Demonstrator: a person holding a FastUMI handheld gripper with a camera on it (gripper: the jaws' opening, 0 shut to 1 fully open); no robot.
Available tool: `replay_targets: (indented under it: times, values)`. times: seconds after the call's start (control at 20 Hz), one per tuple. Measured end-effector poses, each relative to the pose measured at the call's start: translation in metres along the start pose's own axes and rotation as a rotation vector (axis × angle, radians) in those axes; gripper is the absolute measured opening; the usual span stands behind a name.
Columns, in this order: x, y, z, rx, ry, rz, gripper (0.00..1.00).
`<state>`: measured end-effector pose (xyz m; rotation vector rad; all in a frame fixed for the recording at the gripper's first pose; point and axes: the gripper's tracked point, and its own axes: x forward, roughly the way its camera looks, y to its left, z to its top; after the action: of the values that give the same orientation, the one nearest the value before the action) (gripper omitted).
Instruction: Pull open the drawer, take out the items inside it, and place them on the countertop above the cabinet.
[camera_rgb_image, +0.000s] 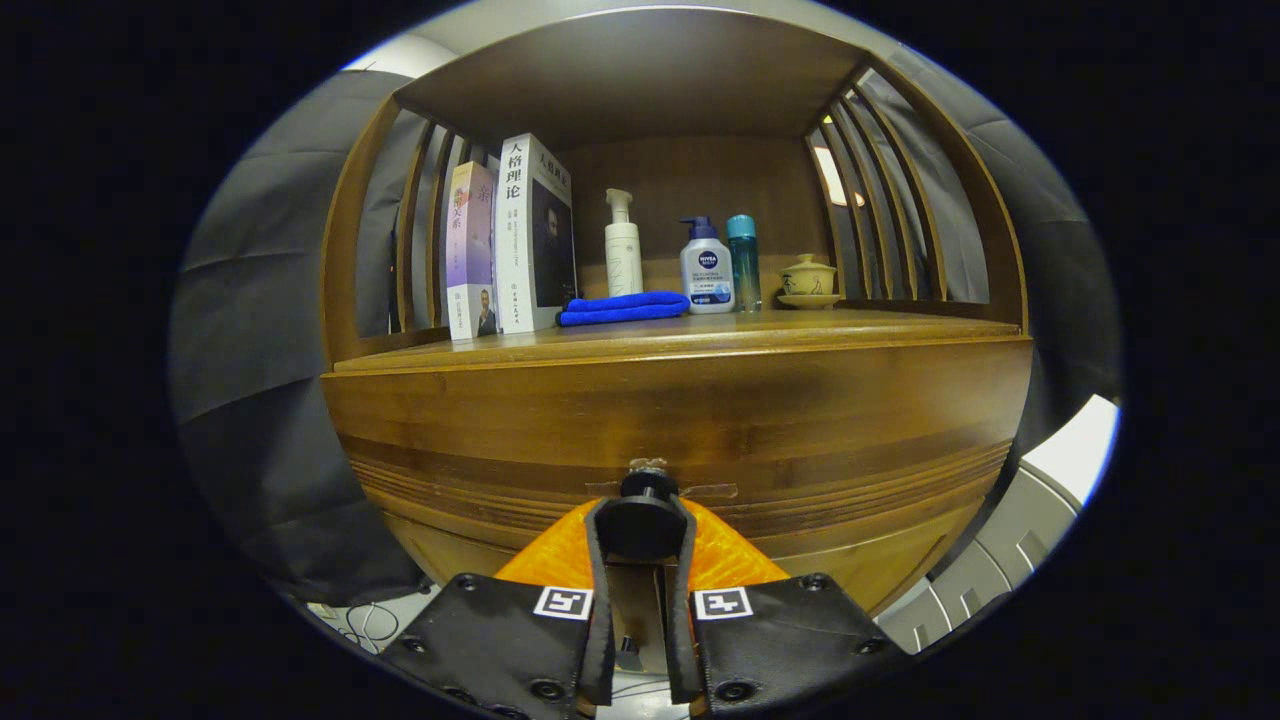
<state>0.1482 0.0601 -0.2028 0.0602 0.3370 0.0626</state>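
The brown wooden cabinet (680, 420) stands straight ahead of the gripper, its drawer front (680, 470) shut flush under the countertop (680, 335). On that countertop, toward its back edge, stand two upright books (510, 240) at the left end, a folded blue cloth (622, 308) nearer the front edge, a white pump bottle (622, 245), a white bottle with a blue pump (706, 268), a slim teal bottle (742, 260), and a small yellow lidded cup on a saucer (808, 280) toward the right end. At the middle of the drawer front sits the round black knob (645, 520), and the gripper (641, 530) has closed narrow around it, one finger pressed on each side.

The step in hand looks to be the pull. It should go straight back, square to the drawer front, with the grip kept firm so the round knob does not slip out from between the fingers. A steady, level draw would help keep the drawer from binding. The items inside cannot be seen yet. The bare front strip of the countertop looks the best landing place for them.
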Motion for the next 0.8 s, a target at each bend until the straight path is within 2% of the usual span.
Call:
replay_targets:
  times: [0.8]
  values:
    - [-0.077,0.005,-0.018,-0.013,0.025,0.03,0.23]
